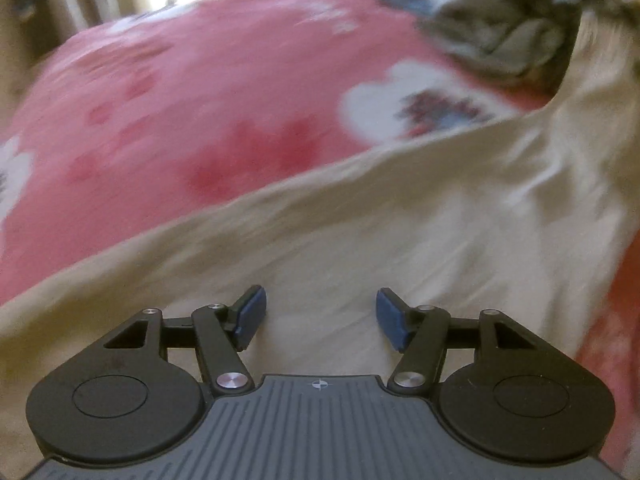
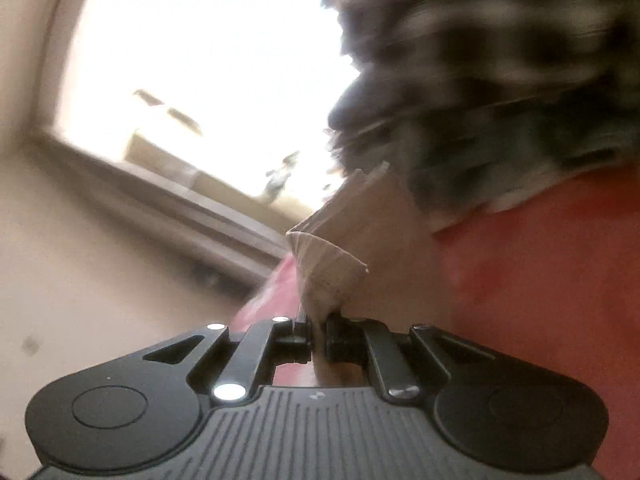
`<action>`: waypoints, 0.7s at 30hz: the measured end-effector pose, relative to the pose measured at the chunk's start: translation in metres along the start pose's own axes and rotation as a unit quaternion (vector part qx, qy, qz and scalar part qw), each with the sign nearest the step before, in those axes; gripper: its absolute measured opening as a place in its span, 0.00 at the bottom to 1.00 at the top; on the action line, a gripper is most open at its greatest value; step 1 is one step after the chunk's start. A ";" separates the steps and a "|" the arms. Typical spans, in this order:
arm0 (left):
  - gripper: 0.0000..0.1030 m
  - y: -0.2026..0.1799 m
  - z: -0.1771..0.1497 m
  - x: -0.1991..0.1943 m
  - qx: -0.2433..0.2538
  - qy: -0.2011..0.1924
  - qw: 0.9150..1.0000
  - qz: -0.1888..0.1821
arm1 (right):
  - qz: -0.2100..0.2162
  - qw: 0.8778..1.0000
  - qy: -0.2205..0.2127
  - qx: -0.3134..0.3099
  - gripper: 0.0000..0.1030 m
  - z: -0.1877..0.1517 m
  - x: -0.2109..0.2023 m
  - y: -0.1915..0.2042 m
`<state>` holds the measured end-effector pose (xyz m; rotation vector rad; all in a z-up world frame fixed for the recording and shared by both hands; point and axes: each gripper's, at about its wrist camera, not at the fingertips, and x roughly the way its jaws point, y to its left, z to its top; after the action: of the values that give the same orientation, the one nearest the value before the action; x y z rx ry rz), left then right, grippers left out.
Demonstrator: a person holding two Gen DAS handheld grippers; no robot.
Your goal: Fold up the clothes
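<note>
Over cream garment (image 1: 400, 220) on pink bedspread (image 1: 180, 100): L gripper (image 1: 320, 316) apart; R gripper (image 2: 319, 338) clamped on garment corner; grey clothes pile (image 1: 500, 36) blurred.

- We see a bed under a pink blanket with darker red and white patches (image 1: 208, 120).
- A cream cloth garment (image 1: 400, 220) lies across it at five o'clock.
- A crumpled grey-patterned fabric heap (image 1: 504, 36) sits at one o'clock.

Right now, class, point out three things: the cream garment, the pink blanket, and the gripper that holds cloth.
cream garment (image 1: 400, 216), left wrist view, on its flat spread middle.
pink blanket (image 1: 192, 92), left wrist view, on a bare pink patch.
right gripper (image 2: 319, 336), right wrist view, midway between fingertips shut on cream cloth.
</note>
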<state>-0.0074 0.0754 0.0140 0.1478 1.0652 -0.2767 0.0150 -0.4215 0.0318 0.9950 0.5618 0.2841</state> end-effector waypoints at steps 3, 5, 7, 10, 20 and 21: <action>0.59 0.026 -0.018 -0.018 -0.023 0.008 0.999 0.031 | 0.039 0.998 0.056 -0.010 0.07 -0.010 0.039 0.034; 0.60 0.044 -0.028 -0.033 -0.045 0.009 0.998 0.045 | 0.064 0.993 0.093 -0.016 0.07 -0.017 0.065 0.056; 0.60 0.063 -0.038 -0.046 -0.071 0.015 0.996 0.060 | 0.090 0.987 0.130 -0.023 0.07 -0.024 0.091 0.078; 0.60 0.090 -0.053 -0.063 -0.109 0.024 0.990 0.084 | 0.128 0.974 0.185 -0.033 0.07 -0.034 0.130 0.112; 0.61 0.177 -0.113 -0.115 -0.244 -0.016 0.957 0.158 | 0.169 0.911 0.369 -0.081 0.07 -0.117 0.275 0.223; 0.62 0.184 -0.118 -0.118 -0.259 -0.021 0.952 0.161 | 0.179 0.905 0.372 -0.097 0.07 -0.132 0.283 0.233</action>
<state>-0.1065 0.2990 0.0584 -0.1565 1.0216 0.2964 0.1796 -0.0721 0.0855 0.7682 1.0170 1.0591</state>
